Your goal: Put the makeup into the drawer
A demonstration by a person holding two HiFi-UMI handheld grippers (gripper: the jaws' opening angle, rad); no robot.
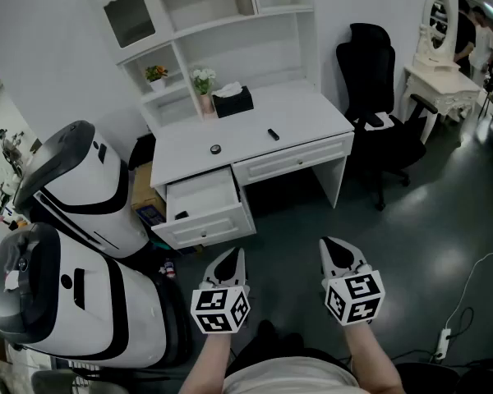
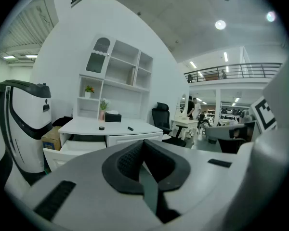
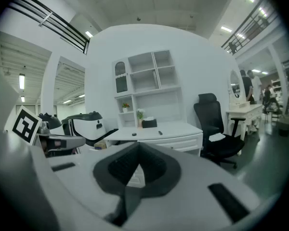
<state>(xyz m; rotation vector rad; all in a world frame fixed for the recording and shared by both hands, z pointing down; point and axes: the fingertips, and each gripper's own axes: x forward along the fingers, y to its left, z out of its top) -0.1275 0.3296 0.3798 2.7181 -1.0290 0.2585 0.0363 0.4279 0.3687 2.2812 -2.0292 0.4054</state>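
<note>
The makeup [image 1: 273, 135] is lying on the desk [image 1: 312, 117], far from the left gripper [image 1: 232, 257] and right gripper [image 1: 335, 249]. Both are squeezing together on nothing.

A black office chair [image 1: 376, 97] is seen right of centre, just beside a white desk [image 1: 312, 120]. At the back of the desk, a black tissue box [image 1: 232, 101] is set beside a vase of white flowers [image 1: 203, 82]. The upper middle is filled by a white shelf unit [image 1: 205, 15]. Large white-and-black machines [image 1: 82, 187] are parked at the left. A white vanity table [image 1: 440, 84] with an oval mirror [image 1: 437, 19] is placed at the upper right.
</note>
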